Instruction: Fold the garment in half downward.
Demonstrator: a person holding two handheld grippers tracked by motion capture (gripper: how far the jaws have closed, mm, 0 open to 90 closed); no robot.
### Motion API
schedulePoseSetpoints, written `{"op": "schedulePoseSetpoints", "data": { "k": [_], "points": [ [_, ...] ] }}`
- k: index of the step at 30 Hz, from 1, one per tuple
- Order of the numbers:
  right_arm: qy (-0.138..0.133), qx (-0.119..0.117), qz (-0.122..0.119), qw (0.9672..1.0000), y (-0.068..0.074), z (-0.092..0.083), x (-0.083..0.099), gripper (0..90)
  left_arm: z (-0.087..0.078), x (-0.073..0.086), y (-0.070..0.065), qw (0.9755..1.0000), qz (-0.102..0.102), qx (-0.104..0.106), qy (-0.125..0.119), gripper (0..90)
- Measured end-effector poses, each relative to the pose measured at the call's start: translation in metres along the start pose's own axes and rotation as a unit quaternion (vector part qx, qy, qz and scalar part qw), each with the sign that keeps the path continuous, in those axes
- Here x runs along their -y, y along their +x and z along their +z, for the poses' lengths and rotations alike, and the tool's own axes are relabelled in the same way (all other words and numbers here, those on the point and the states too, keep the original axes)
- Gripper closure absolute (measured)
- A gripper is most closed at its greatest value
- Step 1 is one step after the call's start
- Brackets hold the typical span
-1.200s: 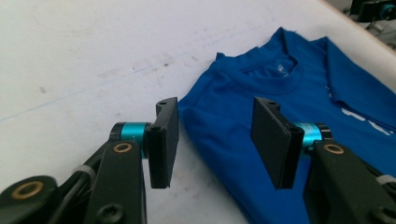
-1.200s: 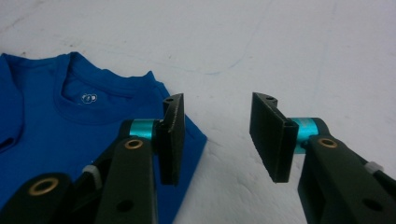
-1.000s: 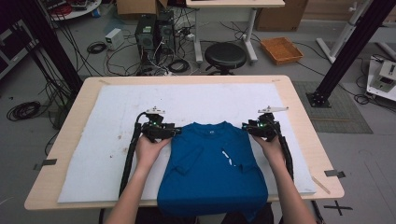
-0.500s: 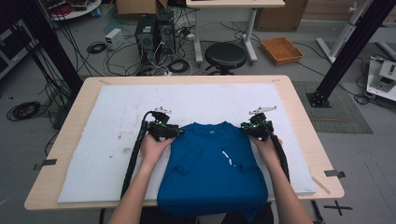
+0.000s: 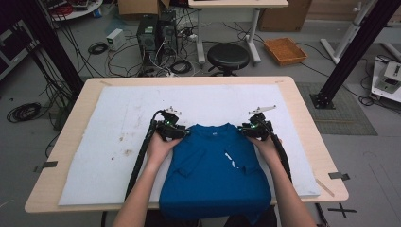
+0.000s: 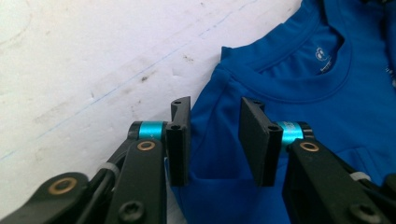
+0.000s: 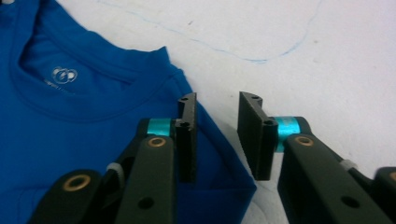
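A blue T-shirt point(image 5: 215, 172) lay folded on the white mat point(image 5: 108, 137) that covered the wooden table point(image 5: 302, 109), its collar toward twelve o'clock and its hem hanging over the table edge at six o'clock. The sleeves were folded in over the chest, and a small white mark showed near the middle of the cloth.

The left gripper point(image 5: 174, 130) sat at the shirt's shoulder corner at about ten o'clock from the garment's middle. In the left gripper view its jaws had just been closing and stood partly spread, with a gap between the pads point(image 6: 180, 140); blue cloth lay beneath and between them, but the pads did not press it. The right gripper point(image 5: 253, 128) sat at the opposite shoulder, near two o'clock. Its jaws had just been opening a little and stood apart in the right gripper view, one pad point(image 7: 187, 140) over the shirt's folded edge and the other above bare mat; nothing was pinched.

Each gripper's black cable point(image 5: 139, 161) trailed back along the forearm toward six o'clock. Nothing stood between the grippers and the shirt. The mat bore brown stains point(image 5: 124, 144) at nine o'clock from the shirt. Beyond the table, at twelve o'clock, stood a black round stool point(image 5: 228, 56), computer towers point(image 5: 156, 33) amid tangled floor cables, and an orange tray point(image 5: 285, 50) toward one o'clock.
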State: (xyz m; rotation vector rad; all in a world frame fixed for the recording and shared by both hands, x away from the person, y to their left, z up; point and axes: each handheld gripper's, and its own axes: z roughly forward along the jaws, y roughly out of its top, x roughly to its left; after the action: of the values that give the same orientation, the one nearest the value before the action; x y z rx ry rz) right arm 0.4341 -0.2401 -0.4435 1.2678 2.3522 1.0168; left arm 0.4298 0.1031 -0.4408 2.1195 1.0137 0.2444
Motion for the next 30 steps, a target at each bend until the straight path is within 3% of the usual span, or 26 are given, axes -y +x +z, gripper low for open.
{"op": "schedulePoseSetpoints", "data": {
  "k": [1,2,4,8,12,16,22,26,30],
  "points": [
    [0.001,0.005,-0.015,0.9999,0.003,0.001,0.0,71.9,0.0,0.0,-0.002,1.0,0.006,-0.003,0.0,71.2],
    [0.001,0.005,-0.015,0.9999,0.003,0.001,0.0,71.9,0.001,0.0,-0.003,0.9999,0.009,-0.011,0.0,71.2],
    [0.004,0.003,-0.039,0.9992,0.008,0.001,-0.001,85.8,0.001,0.0,-0.006,0.9994,0.023,-0.027,0.002,79.9],
    [0.003,0.009,-0.054,0.9985,0.012,0.001,-0.002,88.2,0.001,0.0,-0.007,0.9994,0.021,-0.026,0.0,86.1],
    [-0.008,0.006,-0.041,0.9991,0.009,0.0,-0.002,88.8,0.001,0.001,-0.002,0.9999,0.005,-0.014,-0.009,87.2],
    [-0.025,-0.005,-0.021,0.9995,0.002,-0.002,-0.009,88.8,0.0,-0.002,0.003,0.9995,0.016,-0.02,-0.018,87.3],
    [-0.048,-0.005,-0.009,0.9988,-0.005,0.001,-0.031,88.9,-0.006,-0.015,0.022,0.9974,-0.004,-0.029,-0.066,87.4],
    [-0.071,-0.003,-0.005,0.9974,-0.007,-0.005,-0.044,88.9,-0.017,-0.025,0.024,0.9947,0.005,-0.035,-0.097,87.4],
    [-0.091,-0.004,-0.01,0.9958,-0.003,-0.019,-0.045,88.9,-0.033,-0.028,0.015,0.9931,0.036,-0.03,-0.107,87.4]
  ]
}}
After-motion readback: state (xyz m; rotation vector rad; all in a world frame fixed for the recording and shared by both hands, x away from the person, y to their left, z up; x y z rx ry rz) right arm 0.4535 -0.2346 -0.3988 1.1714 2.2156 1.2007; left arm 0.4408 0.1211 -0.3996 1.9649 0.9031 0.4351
